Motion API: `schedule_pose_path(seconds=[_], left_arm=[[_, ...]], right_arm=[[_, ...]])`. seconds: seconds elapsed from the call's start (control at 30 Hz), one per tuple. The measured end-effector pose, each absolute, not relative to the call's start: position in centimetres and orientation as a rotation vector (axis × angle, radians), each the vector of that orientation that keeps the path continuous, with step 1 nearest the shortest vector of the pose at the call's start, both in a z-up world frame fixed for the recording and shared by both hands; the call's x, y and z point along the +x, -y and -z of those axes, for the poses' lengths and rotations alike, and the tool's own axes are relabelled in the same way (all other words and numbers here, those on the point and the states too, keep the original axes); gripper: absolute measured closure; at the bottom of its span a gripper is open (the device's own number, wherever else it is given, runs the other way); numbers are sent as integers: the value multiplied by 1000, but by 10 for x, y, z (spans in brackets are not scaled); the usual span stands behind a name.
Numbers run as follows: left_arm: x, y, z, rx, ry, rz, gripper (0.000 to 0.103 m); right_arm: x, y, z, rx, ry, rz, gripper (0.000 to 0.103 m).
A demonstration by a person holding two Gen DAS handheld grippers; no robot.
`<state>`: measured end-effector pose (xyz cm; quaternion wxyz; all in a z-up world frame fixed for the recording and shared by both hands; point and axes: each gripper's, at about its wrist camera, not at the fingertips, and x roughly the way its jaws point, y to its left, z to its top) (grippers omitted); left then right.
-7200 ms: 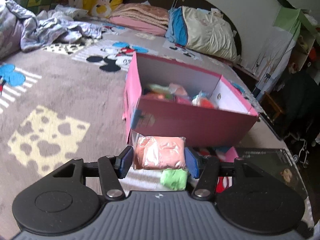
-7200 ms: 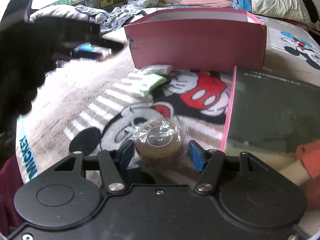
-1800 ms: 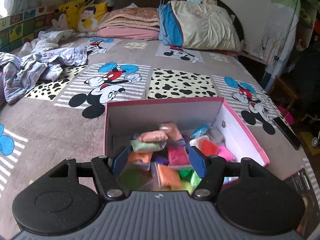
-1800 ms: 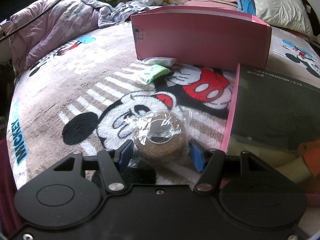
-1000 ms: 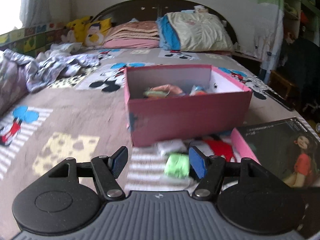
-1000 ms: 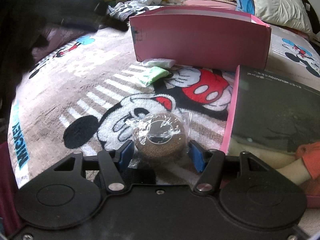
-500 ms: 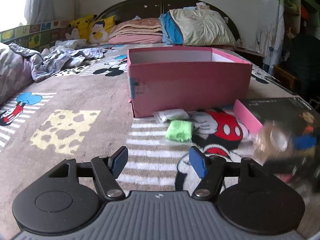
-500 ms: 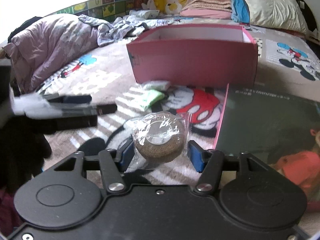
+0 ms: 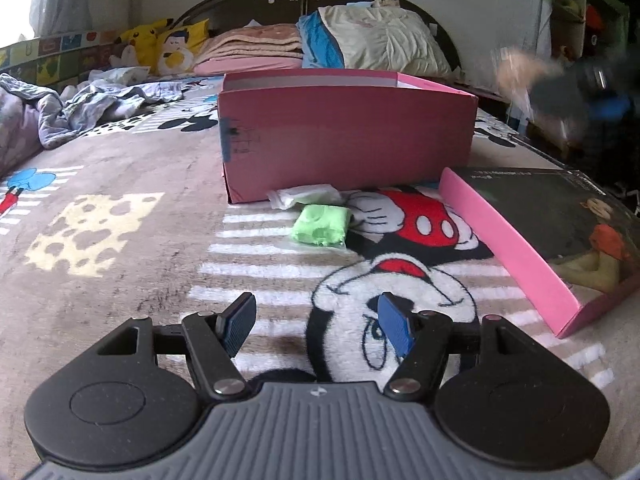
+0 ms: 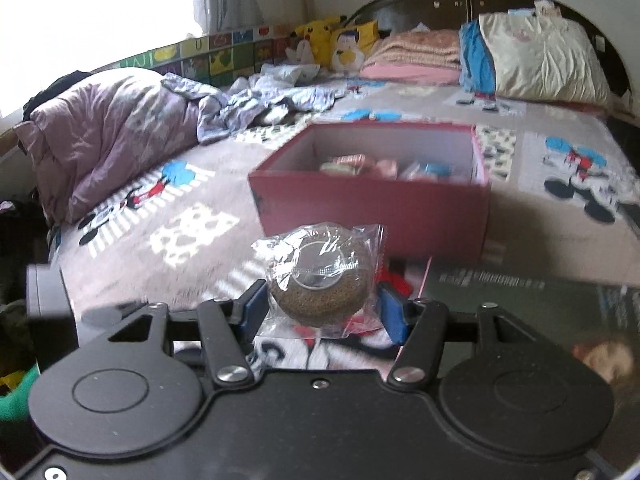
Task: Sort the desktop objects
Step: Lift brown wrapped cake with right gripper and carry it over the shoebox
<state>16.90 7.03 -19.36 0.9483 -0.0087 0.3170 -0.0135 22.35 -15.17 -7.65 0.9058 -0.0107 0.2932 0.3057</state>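
Note:
My right gripper [image 10: 320,306] is shut on a brown round roll in clear wrap [image 10: 319,284] and holds it in the air in front of the pink box [image 10: 372,210], which holds several coloured packets. My left gripper [image 9: 316,322] is open and empty, low over the Mickey blanket. Ahead of it lie a green packet [image 9: 322,230] and a white packet [image 9: 306,195] against the pink box's front wall [image 9: 348,144]. The right gripper with the roll shows blurred at the upper right of the left wrist view [image 9: 560,84].
The box lid [image 9: 552,224], dark with a pink rim, lies to the right of the packets; it also shows in the right wrist view [image 10: 540,312]. Rumpled bedding [image 10: 112,132], pillows [image 10: 536,64] and plush toys lie beyond the box.
My right gripper has lifted the roll off the blanket and raised it toward the box. My left gripper has dropped low and closer to the green packet, still open.

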Motion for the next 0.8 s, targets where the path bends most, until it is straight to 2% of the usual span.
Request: schedule_pose_path(seconds=[0.23,0.8], left_arm=[[165,-71,197,-38,-629,34,37],[162,-66,199,-79,-530,41,37]], right_arm=[[242,154,52,-41,-551,-627,44],[290,144,34,-79,-533,-634,44]])
